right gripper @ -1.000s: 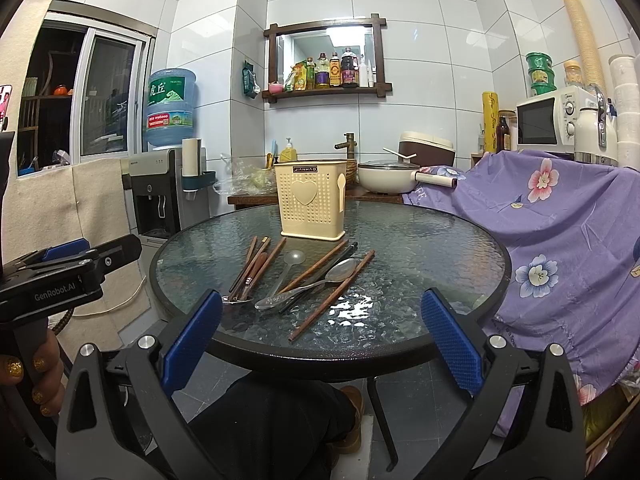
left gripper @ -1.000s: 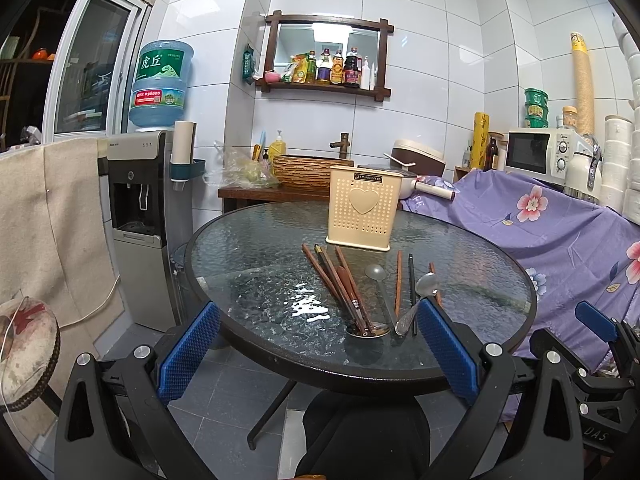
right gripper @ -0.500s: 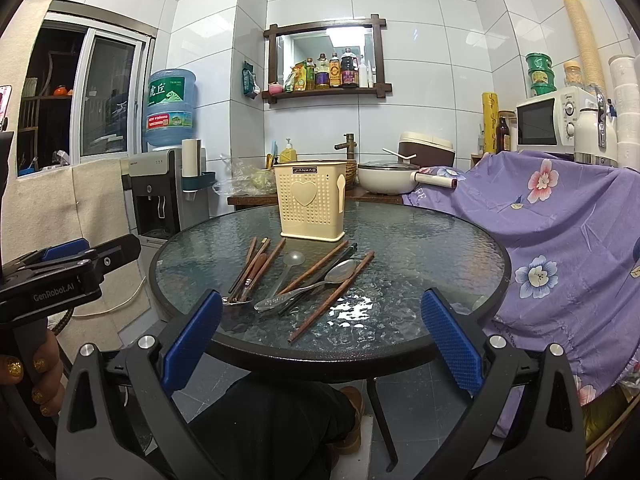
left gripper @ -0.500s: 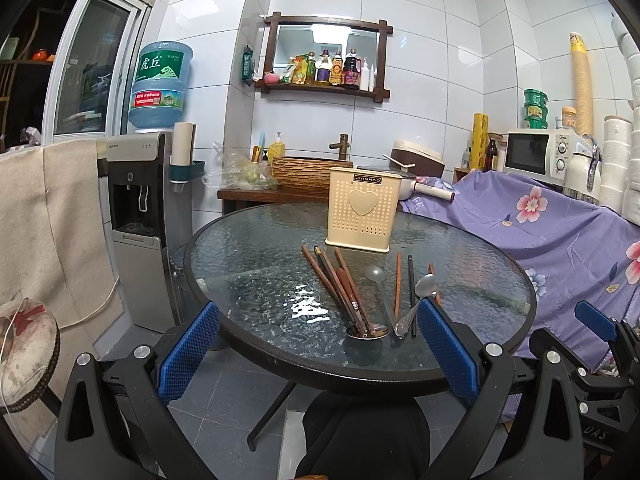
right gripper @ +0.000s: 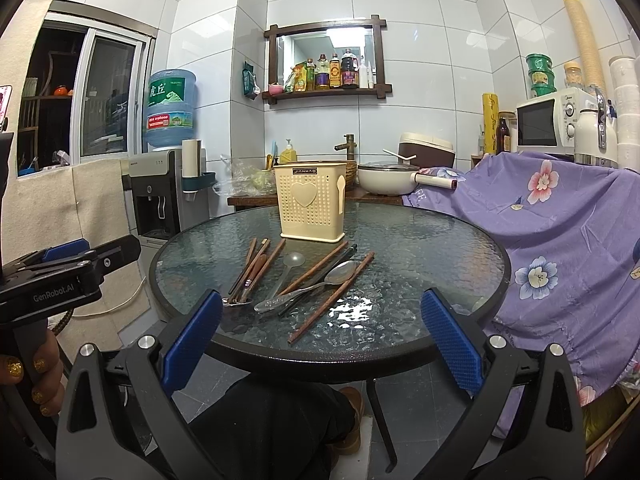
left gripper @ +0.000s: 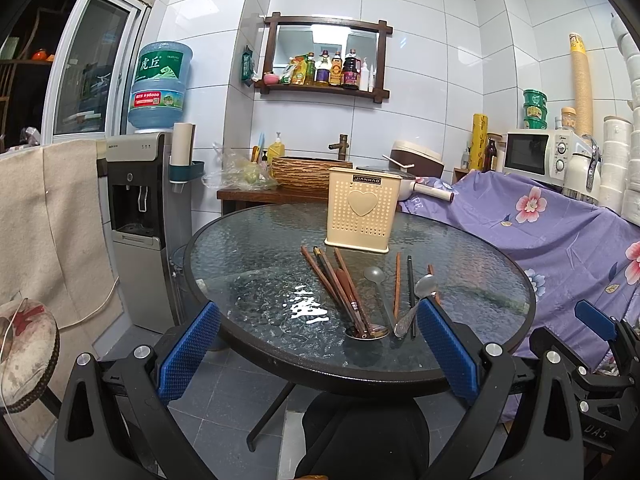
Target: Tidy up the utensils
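A cream utensil holder (left gripper: 362, 211) with a heart stands upright at the back of the round glass table (left gripper: 248, 264); it also shows in the right wrist view (right gripper: 310, 204). In front of it lie several brown chopsticks (left gripper: 328, 280), a black chopstick (left gripper: 410, 284) and metal spoons (left gripper: 425, 285). In the right wrist view the chopsticks (right gripper: 332, 298) and a spoon (right gripper: 340, 273) lie mid-table. My left gripper (left gripper: 318, 354) is open and empty, held before the table's near edge. My right gripper (right gripper: 320, 344) is open and empty, also short of the table.
A water dispenser (left gripper: 138, 208) stands left of the table. A purple flowered cloth (right gripper: 560, 232) covers furniture on the right, with a microwave (right gripper: 550, 122) above. A pot (right gripper: 386, 178) and sink bowl sit on the counter behind. The left gripper's body (right gripper: 60, 276) shows at left.
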A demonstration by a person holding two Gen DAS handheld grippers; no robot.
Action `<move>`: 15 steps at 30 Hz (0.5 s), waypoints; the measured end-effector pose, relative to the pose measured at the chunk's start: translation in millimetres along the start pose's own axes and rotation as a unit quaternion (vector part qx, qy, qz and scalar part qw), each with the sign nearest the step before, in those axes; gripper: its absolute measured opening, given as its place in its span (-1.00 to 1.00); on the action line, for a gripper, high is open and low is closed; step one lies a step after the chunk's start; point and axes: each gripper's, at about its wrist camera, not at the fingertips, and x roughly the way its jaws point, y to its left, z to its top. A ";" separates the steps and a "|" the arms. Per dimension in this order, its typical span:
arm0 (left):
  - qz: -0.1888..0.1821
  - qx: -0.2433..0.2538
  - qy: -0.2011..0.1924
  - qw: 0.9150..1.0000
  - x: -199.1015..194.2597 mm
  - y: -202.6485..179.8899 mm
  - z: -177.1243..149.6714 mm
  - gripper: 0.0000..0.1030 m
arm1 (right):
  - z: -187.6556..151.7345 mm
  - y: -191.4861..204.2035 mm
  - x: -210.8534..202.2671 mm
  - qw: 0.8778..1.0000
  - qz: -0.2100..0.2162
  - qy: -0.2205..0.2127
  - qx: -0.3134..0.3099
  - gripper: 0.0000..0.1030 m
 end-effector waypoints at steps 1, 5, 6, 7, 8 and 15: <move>0.000 0.000 0.000 1.000 0.1 -0.1 -0.1 0.88 | 0.2 -0.3 -0.1 1.000 0.000 0.000 0.000 0.91; 0.000 0.000 0.000 1.000 -0.1 0.1 0.1 0.88 | 0.4 3.1 1.2 1.000 0.000 0.000 0.000 0.91; 0.000 -0.001 0.000 1.000 0.0 -0.2 -0.2 0.88 | 0.6 2.8 1.2 1.000 0.000 0.000 0.000 0.91; 0.000 -0.001 0.000 1.000 0.0 -0.3 -0.3 0.88 | 0.8 3.0 1.1 1.000 0.000 0.001 0.000 0.91; 0.000 -0.001 0.000 1.000 0.0 -0.3 -0.4 0.88 | 0.6 3.6 1.6 1.000 0.001 0.001 0.000 0.91; 0.000 -0.001 -0.001 1.000 -0.1 0.2 -0.2 0.88 | 0.3 3.3 2.4 1.000 0.001 0.001 0.000 0.91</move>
